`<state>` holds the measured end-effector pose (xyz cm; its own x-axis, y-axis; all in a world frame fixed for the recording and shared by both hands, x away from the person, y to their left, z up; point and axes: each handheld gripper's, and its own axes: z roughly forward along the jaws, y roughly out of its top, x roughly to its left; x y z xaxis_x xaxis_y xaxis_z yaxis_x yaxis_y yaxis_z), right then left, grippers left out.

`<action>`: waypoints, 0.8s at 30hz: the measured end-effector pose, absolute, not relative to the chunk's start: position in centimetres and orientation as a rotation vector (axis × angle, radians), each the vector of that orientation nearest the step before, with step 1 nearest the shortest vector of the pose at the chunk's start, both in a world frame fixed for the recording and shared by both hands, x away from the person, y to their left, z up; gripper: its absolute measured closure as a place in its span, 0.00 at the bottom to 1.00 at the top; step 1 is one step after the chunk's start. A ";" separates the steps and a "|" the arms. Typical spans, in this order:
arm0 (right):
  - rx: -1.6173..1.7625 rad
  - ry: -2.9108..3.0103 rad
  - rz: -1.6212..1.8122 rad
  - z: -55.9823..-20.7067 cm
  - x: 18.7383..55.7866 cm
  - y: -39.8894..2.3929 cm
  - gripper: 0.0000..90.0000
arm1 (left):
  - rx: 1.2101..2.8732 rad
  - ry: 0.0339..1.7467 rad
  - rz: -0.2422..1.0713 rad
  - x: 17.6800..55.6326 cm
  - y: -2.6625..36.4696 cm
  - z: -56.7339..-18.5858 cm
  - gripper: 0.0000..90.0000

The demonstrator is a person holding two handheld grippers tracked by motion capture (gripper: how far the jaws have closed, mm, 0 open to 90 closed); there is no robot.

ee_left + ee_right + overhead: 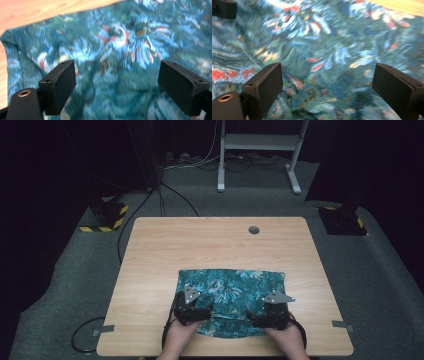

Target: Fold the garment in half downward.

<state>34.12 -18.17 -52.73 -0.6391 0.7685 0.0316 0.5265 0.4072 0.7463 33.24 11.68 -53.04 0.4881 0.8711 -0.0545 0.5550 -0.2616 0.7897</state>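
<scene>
Two grippers hover over the near half of a teal floral cloth (231, 292) that lies on the near part of the wooden table (215, 240), close to the person's edge. The cloth looks folded into a rough rectangle, its far edge straight and its near edge bulging toward the person. The left gripper (196, 312) sits above the cloth's near left corner and the right gripper (260, 319) above its near right side, each carried in one hand (180, 336) coming in from the bottom of the high view.

In the left gripper view the jaws stand wide apart with printed fabric (117, 50) lying flat and untouched between them; a strip of table shows at the top left, so this gripper is near the cloth's edge. In the right gripper view the jaws are likewise spread wide over the cloth (324, 55), gripping nothing. The symmetric placement suggests both are set to pinch the near edge together, probably for another fold or to smooth the cloth.
</scene>
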 end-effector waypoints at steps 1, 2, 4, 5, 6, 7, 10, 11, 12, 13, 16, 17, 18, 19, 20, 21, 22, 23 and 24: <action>1.109 2.364 1.060 -52.9 33.8 -18.1 0.10 | 1.959 1.177 0.512 32.9 11.8 -53.2 0.17; 1.097 2.375 1.048 -53.1 33.5 -18.1 0.10 | 1.971 1.173 0.518 32.4 11.9 -53.5 0.17; 1.069 2.391 1.022 -53.4 32.9 -18.1 0.10 | 1.991 1.168 0.529 31.8 12.0 -53.8 0.17; 1.053 2.397 1.007 -53.5 32.5 -18.2 0.10 | 1.998 1.163 0.531 31.5 12.1 -53.9 0.17; 1.050 2.401 1.001 -53.6 32.3 -18.3 0.09 | 1.997 1.166 0.529 31.3 12.2 -54.1 0.17; 1.042 2.401 0.996 -53.8 32.1 -18.5 0.09 | 1.993 1.169 0.526 31.1 12.3 -54.1 0.17; 1.059 2.405 1.016 -54.0 31.7 -18.9 0.09 | 1.977 1.176 0.525 30.8 12.8 -54.0 0.17; 1.062 2.407 1.024 -54.1 31.7 -19.1 0.09 | 1.970 1.179 0.526 30.9 13.0 -53.9 0.16; 1.069 2.410 1.030 -54.1 31.7 -19.2 0.09 | 1.965 1.181 0.528 31.0 13.3 -53.8 0.16; 1.069 2.411 1.037 -54.0 31.7 -19.4 0.09 | 1.960 1.185 0.534 31.1 13.5 -53.7 0.16; 1.064 2.396 1.066 -53.7 31.7 -19.6 0.09 | 1.925 1.206 0.560 32.4 14.9 -52.7 0.15; 1.064 2.396 1.066 -53.7 31.7 -19.6 0.09 | 1.925 1.206 0.560 32.4 14.9 -52.7 0.16; 1.075 2.382 1.084 -53.5 31.9 -19.8 0.09 | 1.910 1.208 0.570 33.4 15.5 -52.1 0.16; 1.075 2.375 1.091 -53.5 32.2 -20.0 0.09 | 1.905 1.206 0.564 34.0 16.0 -51.9 0.18; 1.079 2.374 1.090 -53.5 32.3 -20.0 0.09 | 1.897 1.212 0.562 34.9 16.4 -51.6 0.21; 1.079 2.374 1.090 -53.5 32.3 -20.0 0.09 | 1.897 1.212 0.562 34.9 16.4 -51.6 0.23; 1.090 2.375 1.094 -53.6 32.5 -20.1 0.09 | 1.884 1.215 0.547 36.7 17.2 -51.2 0.24; 1.090 2.375 1.094 -53.6 32.5 -20.1 0.09 | 1.884 1.215 0.547 36.7 17.2 -51.2 0.30; 1.093 2.376 1.099 -53.8 32.5 -20.1 0.09 | 1.879 1.217 0.543 37.5 17.5 -51.2 0.30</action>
